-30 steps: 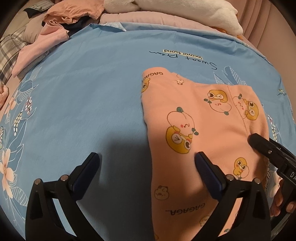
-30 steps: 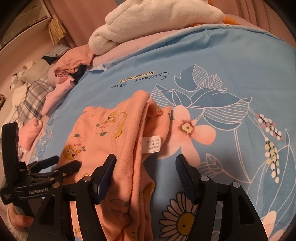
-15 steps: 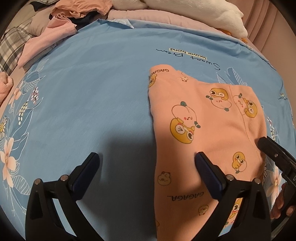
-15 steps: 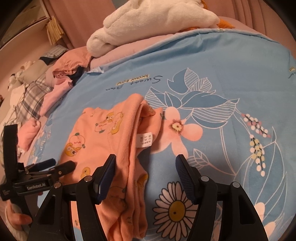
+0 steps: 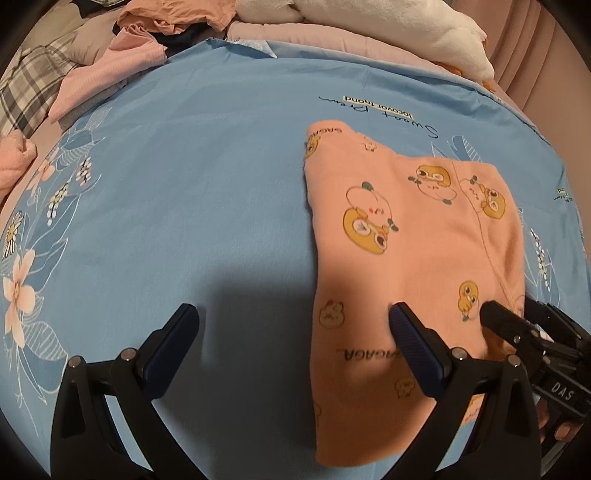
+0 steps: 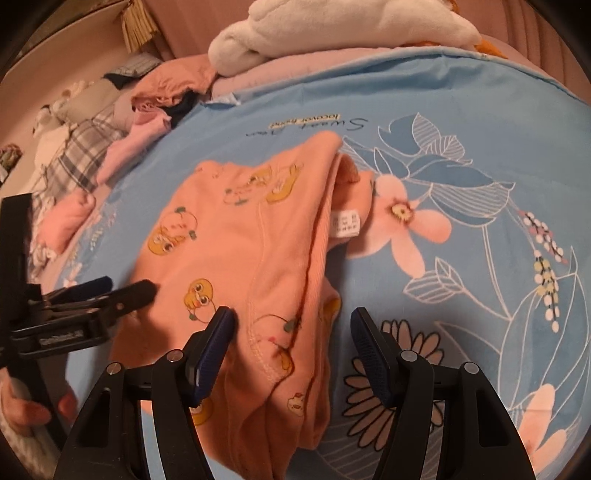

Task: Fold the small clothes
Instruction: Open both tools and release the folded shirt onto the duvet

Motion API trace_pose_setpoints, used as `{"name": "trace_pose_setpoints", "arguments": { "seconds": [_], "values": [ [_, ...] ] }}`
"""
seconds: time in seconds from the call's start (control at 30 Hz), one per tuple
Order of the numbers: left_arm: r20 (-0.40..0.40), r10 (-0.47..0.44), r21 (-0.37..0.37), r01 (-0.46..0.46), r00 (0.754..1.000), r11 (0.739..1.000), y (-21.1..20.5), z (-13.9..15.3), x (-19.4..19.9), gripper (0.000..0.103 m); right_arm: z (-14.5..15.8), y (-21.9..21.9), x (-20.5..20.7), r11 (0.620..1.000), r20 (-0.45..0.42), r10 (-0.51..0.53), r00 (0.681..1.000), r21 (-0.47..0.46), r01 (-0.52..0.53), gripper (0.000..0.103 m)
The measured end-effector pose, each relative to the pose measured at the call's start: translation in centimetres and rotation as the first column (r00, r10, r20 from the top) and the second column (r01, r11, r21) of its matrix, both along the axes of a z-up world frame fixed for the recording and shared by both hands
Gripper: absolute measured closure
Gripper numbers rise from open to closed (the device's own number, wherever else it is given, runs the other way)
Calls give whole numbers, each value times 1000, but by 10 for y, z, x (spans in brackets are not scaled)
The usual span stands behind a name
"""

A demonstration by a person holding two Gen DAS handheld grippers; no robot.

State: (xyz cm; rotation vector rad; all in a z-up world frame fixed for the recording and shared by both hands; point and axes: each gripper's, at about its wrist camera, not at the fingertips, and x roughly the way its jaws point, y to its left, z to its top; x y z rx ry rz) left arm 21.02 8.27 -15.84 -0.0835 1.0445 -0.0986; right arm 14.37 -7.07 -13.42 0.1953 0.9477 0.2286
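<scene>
Soft peach knit pants [image 5: 413, 251], folded oblong, on smooth sheet [image 5: 184, 184].

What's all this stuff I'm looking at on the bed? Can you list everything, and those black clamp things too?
Peach cotton garment with yellow cartoon prints: one, partly folded, lying on the sheet; white care label showing at its right edge.
Blue floral bedsheet: one, spread under the garment.
White fluffy blanket: one, bundled at the far edge.
Pile of unfolded clothes: several, pink, peach, dark, far left beyond the sheet.
Grey plaid cloth: one, far left.
Rolled pink cloth: one, left of the sheet.
Left tool: black, blue pads, open, right finger over the garment.
Right tool: black, blue pads, open, over the garment's right edge.
</scene>
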Motion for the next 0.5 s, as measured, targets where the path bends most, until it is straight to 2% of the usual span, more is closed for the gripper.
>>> {"name": "trace_pose_setpoints", "arguments": {
  "seconds": [0.23, 0.3, 0.4, 0.5],
  "values": [
    [-16, -6, 0, 6, 1000, 1000, -1, -1, -10, 0, 5, 2, -12, 1000, 5, 10, 1000, 2, -10, 38],
    [-39, -8, -7, 8, 999, 1000, -1, -4, -10, 0, -3, 8, -13, 999, -20, 26, 999, -20, -27, 38],
    [-77, -10, -13, 9, 997, 1000, -1, -9, -11, 0, -5, 16, -14, 996, -4, 42, 999, -81, -42, 37],
    [-84, -7, -7, 6, 996, 1000, 0, -6, -17, 0, 2, 15, -16, 996, -8, 25, 1000, -84, -26, 37]
  ]
}}
